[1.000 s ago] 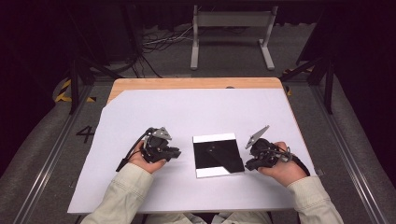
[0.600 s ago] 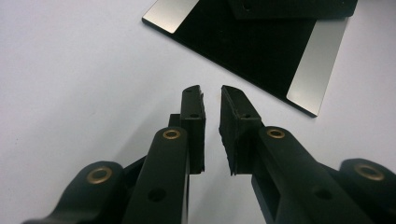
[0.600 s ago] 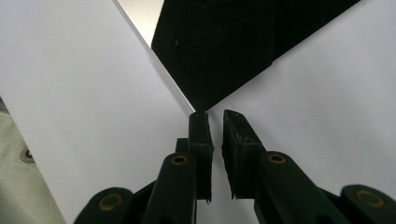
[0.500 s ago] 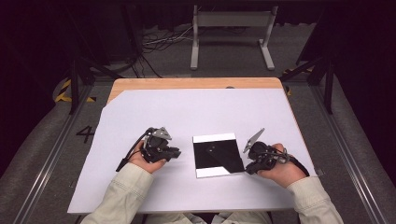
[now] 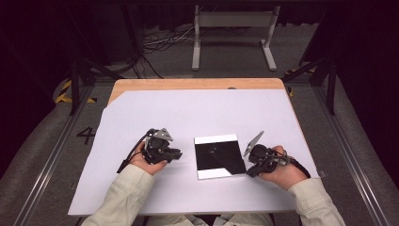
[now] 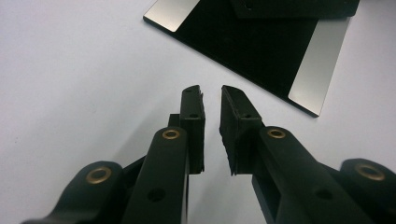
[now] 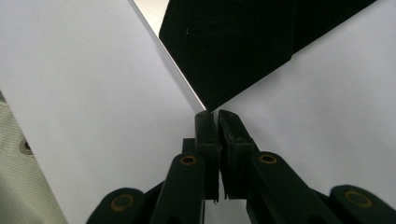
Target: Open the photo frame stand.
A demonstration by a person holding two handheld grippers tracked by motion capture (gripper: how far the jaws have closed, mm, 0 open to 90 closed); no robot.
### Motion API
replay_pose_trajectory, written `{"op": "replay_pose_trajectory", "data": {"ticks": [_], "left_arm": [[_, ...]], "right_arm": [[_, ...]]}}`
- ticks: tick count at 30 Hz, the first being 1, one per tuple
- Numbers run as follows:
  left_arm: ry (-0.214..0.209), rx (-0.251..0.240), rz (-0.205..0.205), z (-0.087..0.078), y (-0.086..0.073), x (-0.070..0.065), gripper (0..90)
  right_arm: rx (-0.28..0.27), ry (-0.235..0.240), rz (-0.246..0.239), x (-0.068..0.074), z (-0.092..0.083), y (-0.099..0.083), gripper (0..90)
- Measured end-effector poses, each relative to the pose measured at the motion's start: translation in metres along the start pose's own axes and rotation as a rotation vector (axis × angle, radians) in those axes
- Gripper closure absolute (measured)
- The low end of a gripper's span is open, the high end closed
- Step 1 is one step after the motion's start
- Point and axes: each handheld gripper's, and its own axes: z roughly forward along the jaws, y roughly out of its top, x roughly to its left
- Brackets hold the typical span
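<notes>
Right gripper point(image 7: 216, 113): held at the near right of the sheet. The jaws have just been closing and now stand almost together.
Contact at right jaws: the near right corner of the square black plate with pale metallic edge strips point(image 7: 233, 42) meets the jaw tips. It cannot be told whether that corner is nipped between them.
Left gripper point(image 6: 211, 91): a narrow gap is left between the jaws and nothing is held. It rests on the sheet left of the plate and apart from it.
Plate position: the plate lies flat between the two grippers point(image 5: 219, 155), its strips along the near and far edges.
Deciding relation: the plate lies directly ahead of the right jaws, corner first. From the left jaws it lies ahead and off to the right point(image 6: 261, 46).
Nearer hand: the right is judged nearer, being at the corner.
Support: a white paper sheet point(image 5: 188, 113) covers the wooden table point(image 5: 188, 84).
</notes>
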Motion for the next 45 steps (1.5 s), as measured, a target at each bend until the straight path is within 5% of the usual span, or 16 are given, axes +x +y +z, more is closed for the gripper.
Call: {"op": "replay_pose_trajectory", "data": {"ticks": [16,32,45], "left_arm": [[0.000,0.002,-0.002,0.001,0.000,0.001,80.0],[-0.004,0.019,0.007,0.008,0.000,-0.002,80.2],[-0.079,-0.001,0.080,0.032,0.007,-0.027,88.4]], "right_arm": [[-0.044,-0.014,-0.015,-0.001,-0.008,-0.001,90.0],[-0.187,0.021,-0.021,0.000,-0.023,-0.002,90.0],[-0.271,0.015,-0.006,0.002,-0.033,-0.001,90.0]]}}
